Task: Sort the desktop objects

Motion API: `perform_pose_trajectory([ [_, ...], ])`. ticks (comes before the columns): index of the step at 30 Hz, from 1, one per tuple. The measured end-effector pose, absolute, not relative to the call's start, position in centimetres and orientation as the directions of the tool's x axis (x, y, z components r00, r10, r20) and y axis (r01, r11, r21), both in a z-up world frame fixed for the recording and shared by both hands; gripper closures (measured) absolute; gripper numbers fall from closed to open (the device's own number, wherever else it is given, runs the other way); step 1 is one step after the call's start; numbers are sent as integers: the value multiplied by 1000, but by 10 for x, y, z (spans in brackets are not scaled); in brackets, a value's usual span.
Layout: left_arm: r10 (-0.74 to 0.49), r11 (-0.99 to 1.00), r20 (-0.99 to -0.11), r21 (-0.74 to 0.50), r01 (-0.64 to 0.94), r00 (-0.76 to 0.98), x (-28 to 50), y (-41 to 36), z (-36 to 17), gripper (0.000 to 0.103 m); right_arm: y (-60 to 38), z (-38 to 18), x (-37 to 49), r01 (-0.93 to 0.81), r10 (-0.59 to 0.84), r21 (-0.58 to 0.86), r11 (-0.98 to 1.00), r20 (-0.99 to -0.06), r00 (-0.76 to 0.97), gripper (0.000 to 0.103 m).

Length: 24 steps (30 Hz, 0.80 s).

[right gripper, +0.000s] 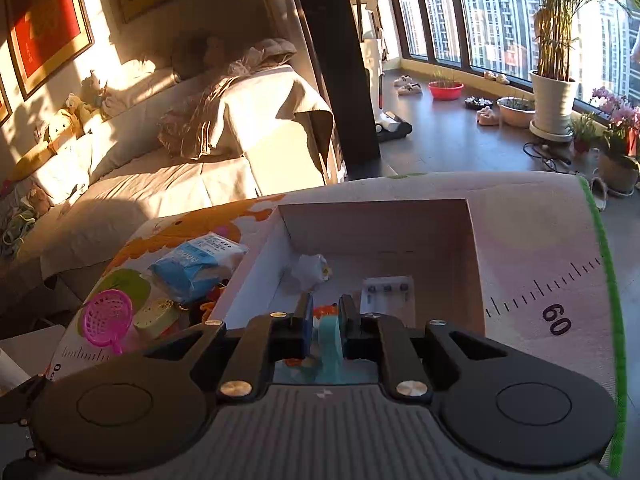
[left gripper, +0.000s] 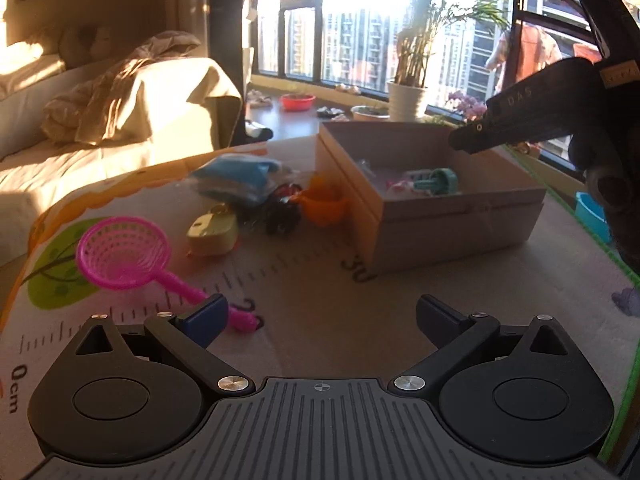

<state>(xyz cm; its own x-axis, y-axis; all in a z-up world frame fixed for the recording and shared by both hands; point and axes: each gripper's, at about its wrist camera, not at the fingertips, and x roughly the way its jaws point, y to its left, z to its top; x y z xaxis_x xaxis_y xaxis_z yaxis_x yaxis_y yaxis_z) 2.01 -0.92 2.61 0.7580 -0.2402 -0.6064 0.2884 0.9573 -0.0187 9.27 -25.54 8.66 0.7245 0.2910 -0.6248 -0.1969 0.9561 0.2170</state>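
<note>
My left gripper (left gripper: pixel 322 316) stands wide open low over the mat, with nothing between its fingers. A pink strainer (left gripper: pixel 120 252) lies at the left, its handle end beside my left fingertip (left gripper: pixel 208 316). The open cardboard box (left gripper: pixel 460 224) stands ahead to the right. My right gripper (right gripper: pixel 326 314) hangs over the box (right gripper: pixel 476 264) with its jaws nearly together. A teal toy (right gripper: pixel 330 344) shows through the narrow gap. In the left wrist view the teal toy (left gripper: pixel 436 182) lies on the box floor, below and apart from the right gripper (left gripper: pixel 454 142).
Left of the box lie a blue-white packet (left gripper: pixel 236 176), a pale yellow case (left gripper: pixel 212 232), a black item (left gripper: pixel 284 212) and an orange toy (left gripper: pixel 324 204). The box also holds a white crumpled thing (right gripper: pixel 310 270) and a white card (right gripper: pixel 386 294). A sofa stands beyond the mat's left edge.
</note>
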Motion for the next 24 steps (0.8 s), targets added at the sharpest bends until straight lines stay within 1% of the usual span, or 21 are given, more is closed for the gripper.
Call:
perform_pose_trajectory([
  [1, -232, 958, -612, -10, 286, 756, 19, -6, 22, 0, -251, 87, 92, -193, 278, 201, 960, -631, 725, 85],
  [3, -199, 966, -612, 7, 257, 765, 19, 1, 16, 0, -239, 88, 89, -203, 262, 166, 965, -637, 725, 85],
  [5, -160, 977, -610, 16, 214, 776, 17, 9, 12, 0, -226, 95, 85, -239, 269, 135, 962, -640, 720, 80],
  [6, -151, 980, -611, 8, 197, 777, 18, 13, 11, 0, -217, 97, 85, -255, 273, 123, 959, -641, 718, 71],
  [7, -151, 982, -614, -6, 187, 775, 19, 17, 11, 0, -207, 101, 85, -276, 282, 112, 954, -640, 714, 60],
  [8, -155, 983, -617, -21, 181, 772, 19, 21, 11, 0, -196, 106, 88, -296, 294, 108, 949, -641, 709, 54],
  [9, -159, 983, -616, -30, 179, 771, 18, 23, 11, 0, -184, 108, 92, -315, 309, 109, 943, -644, 700, 46],
  [10, -164, 983, -613, -35, 180, 773, 17, 26, 11, 0, -172, 110, 99, -333, 325, 116, 936, -650, 687, 41],
  [13, -169, 982, -610, -40, 184, 774, 17, 33, 13, 0, -127, 110, 129, -384, 377, 154, 910, -689, 619, 36],
  [16, -165, 983, -628, -43, 178, 760, 19, 40, 14, 0, -84, 101, 169, -390, 374, 157, 907, -728, 575, 36],
  [20, -209, 973, -646, -59, 225, 734, 15, 51, 15, 0, -47, 81, 230, -326, 255, 50, 944, -739, 624, 37],
  [21, -218, 971, -645, -68, 228, 733, 14, 55, 15, 0, -43, 75, 242, -304, 222, 29, 952, -750, 623, 41],
  [22, -223, 971, -643, -78, 226, 733, 14, 58, 15, 0, -41, 65, 255, -285, 185, 5, 959, -772, 608, 51],
  [24, -227, 972, -640, -104, 209, 734, 15, 66, 14, 0, -39, 51, 268, -272, 153, -9, 962, -808, 569, 58],
])
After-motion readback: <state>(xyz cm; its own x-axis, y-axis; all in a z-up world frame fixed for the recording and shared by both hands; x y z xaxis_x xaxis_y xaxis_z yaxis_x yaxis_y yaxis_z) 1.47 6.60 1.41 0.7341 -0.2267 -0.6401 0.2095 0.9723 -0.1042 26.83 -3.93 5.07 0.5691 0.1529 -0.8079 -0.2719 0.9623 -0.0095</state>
